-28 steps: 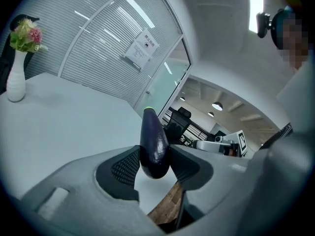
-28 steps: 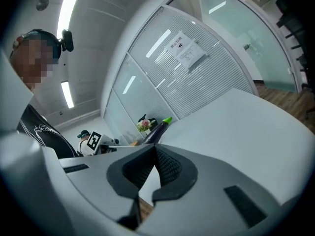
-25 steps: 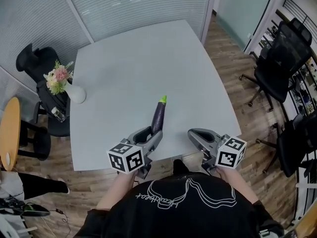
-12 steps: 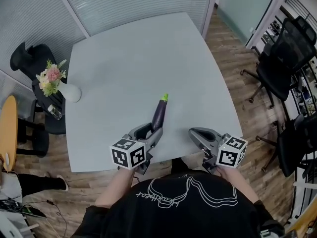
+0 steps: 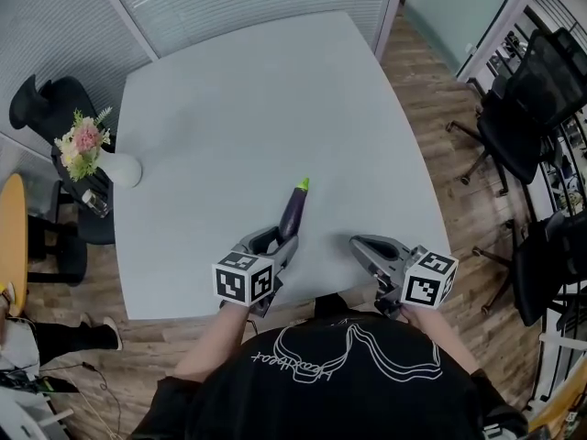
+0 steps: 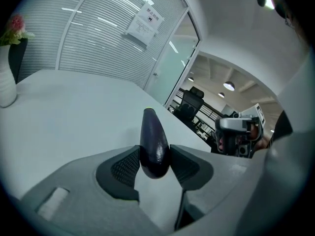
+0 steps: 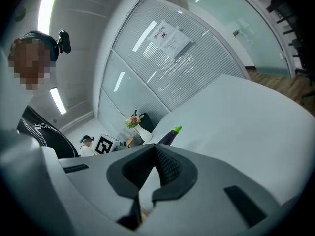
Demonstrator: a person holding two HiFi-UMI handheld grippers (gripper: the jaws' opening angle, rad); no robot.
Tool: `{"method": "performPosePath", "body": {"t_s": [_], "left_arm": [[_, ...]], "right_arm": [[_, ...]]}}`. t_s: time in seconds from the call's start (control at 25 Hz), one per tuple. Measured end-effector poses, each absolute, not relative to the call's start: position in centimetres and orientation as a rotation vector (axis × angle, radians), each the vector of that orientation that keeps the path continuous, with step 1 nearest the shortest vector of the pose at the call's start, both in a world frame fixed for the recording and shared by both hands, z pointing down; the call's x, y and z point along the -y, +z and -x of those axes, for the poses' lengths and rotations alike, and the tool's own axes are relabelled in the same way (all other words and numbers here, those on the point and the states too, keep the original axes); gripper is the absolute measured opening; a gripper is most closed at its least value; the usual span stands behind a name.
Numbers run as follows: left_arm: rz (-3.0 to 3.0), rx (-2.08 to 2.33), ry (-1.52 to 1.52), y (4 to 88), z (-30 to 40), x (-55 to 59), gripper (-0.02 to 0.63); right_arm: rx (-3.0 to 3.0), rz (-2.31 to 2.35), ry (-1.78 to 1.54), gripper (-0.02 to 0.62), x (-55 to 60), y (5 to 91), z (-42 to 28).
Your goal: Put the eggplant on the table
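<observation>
I am gripping the eggplant (image 5: 292,214) by its fat end in my left hand-held gripper (image 5: 279,242), with its green tip pointing away over the near part of the desk (image 5: 257,108). My right hand-held gripper (image 5: 357,244) is hovering beside it, closed and empty. I am judging the job unfinished: the set-down and release are waiting.

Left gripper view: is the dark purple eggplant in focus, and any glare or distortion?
Left gripper view: the dark purple eggplant is sharp, with a highlight; fisheye bends the white blinds, corners go black. Head view: the pale grey table is evenly lit, no glare.
</observation>
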State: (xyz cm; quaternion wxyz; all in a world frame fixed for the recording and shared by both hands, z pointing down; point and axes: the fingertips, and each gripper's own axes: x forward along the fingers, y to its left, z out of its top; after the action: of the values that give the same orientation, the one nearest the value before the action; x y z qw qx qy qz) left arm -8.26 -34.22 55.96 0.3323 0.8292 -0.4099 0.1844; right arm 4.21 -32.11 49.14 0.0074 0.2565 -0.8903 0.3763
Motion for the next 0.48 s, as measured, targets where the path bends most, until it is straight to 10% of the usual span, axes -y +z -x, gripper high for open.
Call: {"method": "performPosePath", "body": {"t_s": [0.48], "left_arm": [[-2.098,1.075,0.587,60.7,8.4,35.5,0.196]], "right_arm": [[2.752,-0.787,1.240,0.009,33.8,50.9,-4.1]]}}
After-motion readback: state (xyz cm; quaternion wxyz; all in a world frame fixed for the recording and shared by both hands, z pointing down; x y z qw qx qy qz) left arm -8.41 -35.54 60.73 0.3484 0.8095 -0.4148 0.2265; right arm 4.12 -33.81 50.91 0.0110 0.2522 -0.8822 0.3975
